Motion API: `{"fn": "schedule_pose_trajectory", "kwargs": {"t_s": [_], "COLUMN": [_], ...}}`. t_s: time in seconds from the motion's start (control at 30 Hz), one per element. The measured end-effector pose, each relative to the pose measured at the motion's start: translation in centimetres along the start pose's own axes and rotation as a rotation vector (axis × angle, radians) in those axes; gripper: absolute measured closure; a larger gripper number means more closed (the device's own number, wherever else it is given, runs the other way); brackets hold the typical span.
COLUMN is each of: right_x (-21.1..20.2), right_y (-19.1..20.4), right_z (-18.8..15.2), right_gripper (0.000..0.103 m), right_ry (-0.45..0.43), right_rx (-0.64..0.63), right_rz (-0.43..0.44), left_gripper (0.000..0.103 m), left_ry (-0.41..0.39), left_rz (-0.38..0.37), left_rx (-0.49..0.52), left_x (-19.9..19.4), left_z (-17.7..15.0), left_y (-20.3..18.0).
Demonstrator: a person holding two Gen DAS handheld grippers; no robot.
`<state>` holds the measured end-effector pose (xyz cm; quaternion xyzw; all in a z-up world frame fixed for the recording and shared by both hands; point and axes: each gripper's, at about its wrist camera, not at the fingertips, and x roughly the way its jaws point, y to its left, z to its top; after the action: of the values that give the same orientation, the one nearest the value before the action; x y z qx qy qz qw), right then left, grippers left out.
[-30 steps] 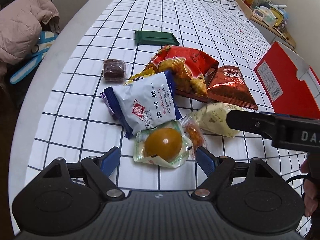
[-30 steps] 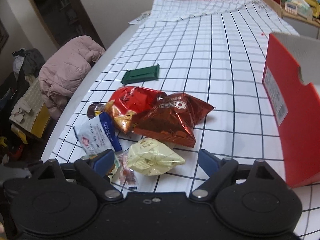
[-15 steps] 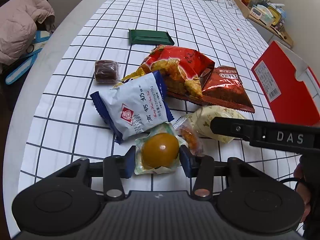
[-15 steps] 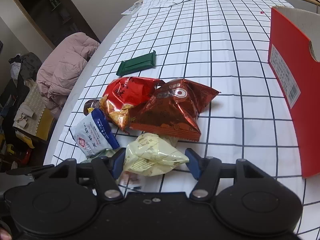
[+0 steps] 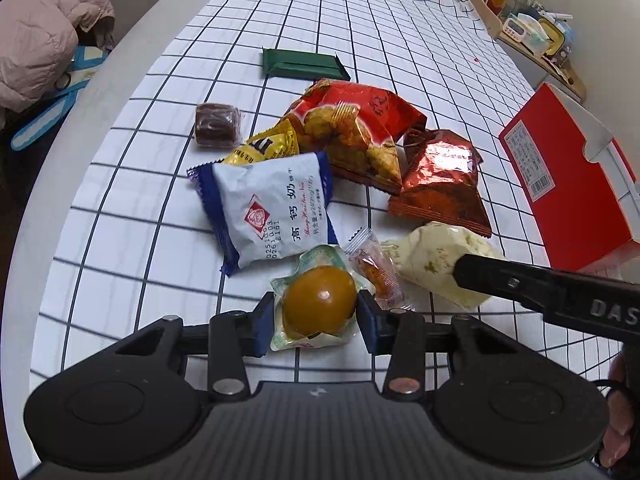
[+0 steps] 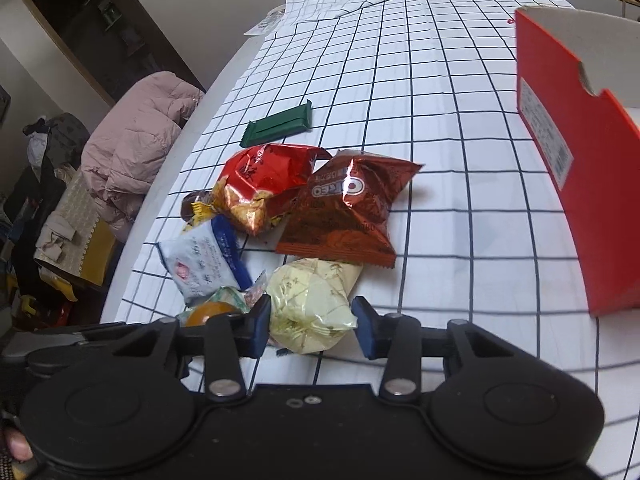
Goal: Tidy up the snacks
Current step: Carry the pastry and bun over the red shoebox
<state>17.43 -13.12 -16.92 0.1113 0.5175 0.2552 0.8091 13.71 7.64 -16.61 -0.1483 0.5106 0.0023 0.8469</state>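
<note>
My left gripper (image 5: 316, 320) is shut on a packaged brown egg (image 5: 319, 305) at the near edge of the snack pile. My right gripper (image 6: 311, 326) is shut on a pale yellow-green packet (image 6: 310, 308), also seen in the left wrist view (image 5: 436, 262). Beyond lie a blue-and-white biscuit pack (image 5: 270, 208), a red chip bag (image 5: 352, 132), a brown Oreo bag (image 6: 344, 216), a small clear candy packet (image 5: 374, 270), a yellow packet (image 5: 266, 148), a dark brown cake (image 5: 216, 125) and a green bar (image 5: 302, 65). An open red box (image 6: 580, 184) stands at the right.
The checked tablecloth (image 5: 400, 52) covers a round table whose bare rim (image 5: 80, 128) runs along the left. A pink jacket (image 6: 136, 148) lies on a chair past that rim. A shelf with small items (image 5: 532, 36) stands at the far right.
Both grippers have closed from wide open: the left around the egg, the right around the pale packet. Both cameras moved slightly forward over the pile.
</note>
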Motion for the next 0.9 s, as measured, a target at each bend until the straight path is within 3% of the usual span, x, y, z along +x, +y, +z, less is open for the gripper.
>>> {"fn": "schedule_pose_trajectory", "kwargs": {"t_s": [0.37,0.9], "right_x": [-4.0,-12.3], "right_y": [-0.4,-1.6], "right_z": [-1.8,-0.6], "right_gripper": [0.062,0.062], "right_ry": [-0.051,-0.218], "right_rx": [0.017,0.025], "right_rz": [0.007,0.008], "left_gripper": [0.062,0.062], "left_ry": [0.000,-0.117], "left_rz": [-0.022,-0.080], "left_rx": [-0.023,0.029], "left_x": [-2.3,-8.3], "left_z": [-1.4,0.8], "left_y": [-0.7,-6.2]}}
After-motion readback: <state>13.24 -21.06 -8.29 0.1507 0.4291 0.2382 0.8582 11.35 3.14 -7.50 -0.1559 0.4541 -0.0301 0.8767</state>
